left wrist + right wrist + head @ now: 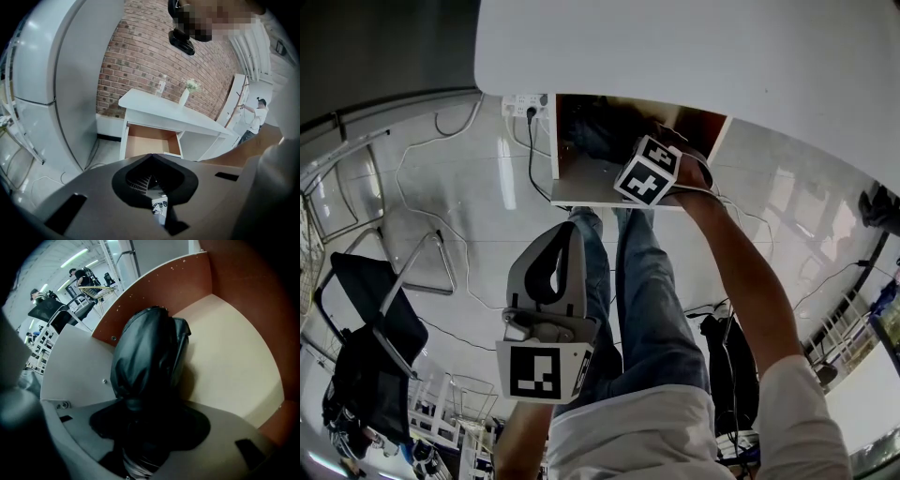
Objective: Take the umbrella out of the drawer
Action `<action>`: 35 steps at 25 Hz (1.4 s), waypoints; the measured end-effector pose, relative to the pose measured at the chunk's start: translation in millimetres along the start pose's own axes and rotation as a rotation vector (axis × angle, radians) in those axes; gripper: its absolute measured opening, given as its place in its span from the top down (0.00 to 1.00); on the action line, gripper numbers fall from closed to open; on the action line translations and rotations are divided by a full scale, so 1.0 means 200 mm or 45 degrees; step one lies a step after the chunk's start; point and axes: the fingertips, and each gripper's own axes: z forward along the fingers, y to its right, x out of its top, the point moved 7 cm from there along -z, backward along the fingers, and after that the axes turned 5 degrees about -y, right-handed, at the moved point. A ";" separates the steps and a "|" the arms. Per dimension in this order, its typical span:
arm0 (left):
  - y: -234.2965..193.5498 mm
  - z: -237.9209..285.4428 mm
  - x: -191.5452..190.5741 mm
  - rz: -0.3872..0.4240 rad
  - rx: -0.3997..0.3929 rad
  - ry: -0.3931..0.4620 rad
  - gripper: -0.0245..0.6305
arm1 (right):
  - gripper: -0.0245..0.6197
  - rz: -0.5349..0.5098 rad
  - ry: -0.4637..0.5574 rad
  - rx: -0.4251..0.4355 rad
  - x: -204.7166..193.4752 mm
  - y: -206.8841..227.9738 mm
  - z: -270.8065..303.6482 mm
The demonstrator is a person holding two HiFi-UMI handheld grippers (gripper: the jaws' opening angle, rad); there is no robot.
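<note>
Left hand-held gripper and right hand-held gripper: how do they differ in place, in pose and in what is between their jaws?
Place: the left hand-held gripper is outside the drawer; the right hand-held gripper reaches into it.
Pose: the left one points slantwise, the right one steeply down.
Jaws: the left one's are together and empty; the right one's stand apart around the black umbrella. I cannot tell whether they press on it.
Shared: both are grey with two jaws.
</note>
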 end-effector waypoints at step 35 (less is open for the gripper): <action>0.01 -0.18 0.20 -0.022 -0.036 0.099 0.94 | 0.56 0.118 0.041 -0.037 -0.09 -0.01 -0.35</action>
